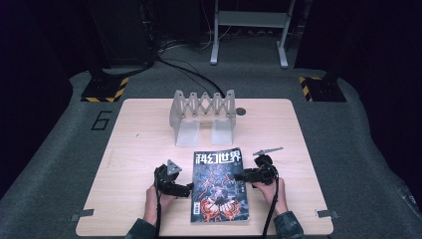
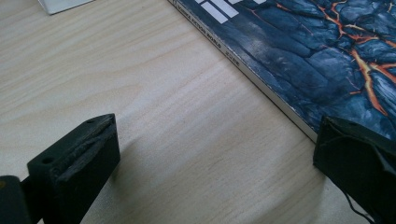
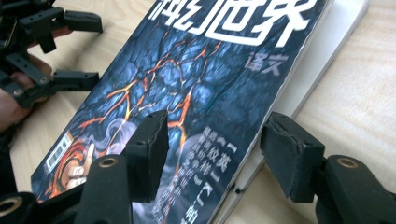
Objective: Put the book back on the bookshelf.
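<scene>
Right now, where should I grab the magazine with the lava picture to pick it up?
Probably by its right long edge, coming in from the right. The magazine lies flat on the table, so only its thin edges can be pinched. In the right gripper view that edge already looks raised a little, and the right gripper is open with its jaws either side of it.

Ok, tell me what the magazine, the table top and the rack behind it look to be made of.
Magazine: paper with a glossy printed cover; sheen on the dark lava artwork, thin white page edge.
Table top: pale wood or wood-look laminate, matt; fine straight grain lines.
Expanding rack: probably grey plastic or painted metal, semi-matt; crossed slats, too far to tell.
</scene>
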